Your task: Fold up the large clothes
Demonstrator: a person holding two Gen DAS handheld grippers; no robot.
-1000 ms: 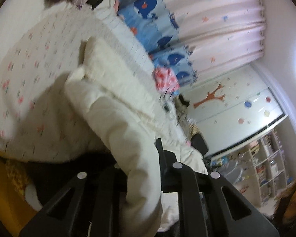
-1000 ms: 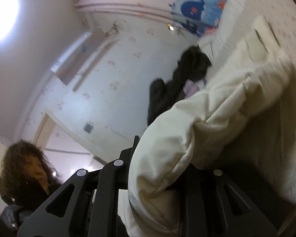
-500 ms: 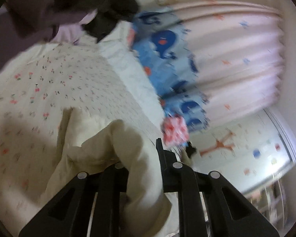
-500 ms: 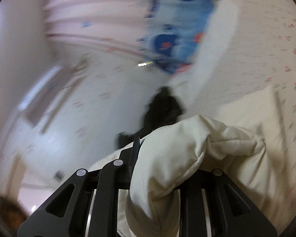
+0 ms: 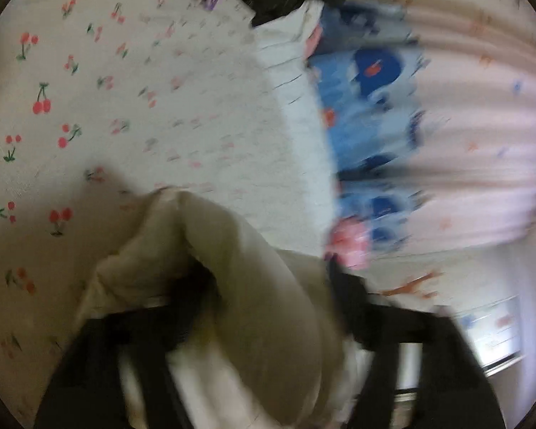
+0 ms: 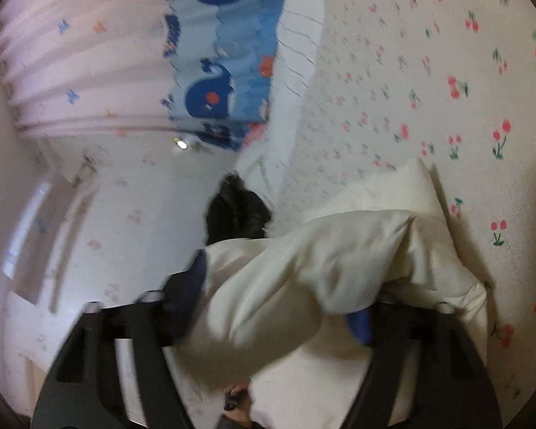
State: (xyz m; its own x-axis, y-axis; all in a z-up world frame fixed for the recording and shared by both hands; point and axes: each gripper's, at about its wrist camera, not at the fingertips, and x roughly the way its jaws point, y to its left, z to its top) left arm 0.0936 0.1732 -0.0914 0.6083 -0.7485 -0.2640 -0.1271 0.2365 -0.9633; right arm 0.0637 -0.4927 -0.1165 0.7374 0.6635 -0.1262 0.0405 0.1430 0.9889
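No legible text anywhere.

Motion blur smears the left gripper [image 5: 268, 307]; the cream garment [image 5: 232, 286] hides its fingertips, lower edge cropped.

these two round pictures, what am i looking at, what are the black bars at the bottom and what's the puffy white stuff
Each picture comes from a wide-angle camera mounted on a hand-held gripper. A person holds one gripper in each hand; there is no robot arm. The black bars at the bottom are each tool's two fingers.

One view looks along the left gripper, the other along the right gripper. Both face a bed sheet printed with cherries, with a pink and blue whale curtain behind it and dark clothes at the bed's edge.

The puffy stuff is a cream padded garment, which also appears in the left view. Each gripper's jaws have just been opening, so the garment lies loosely between them, being let go rather than pinched. Both pictures are blurred.
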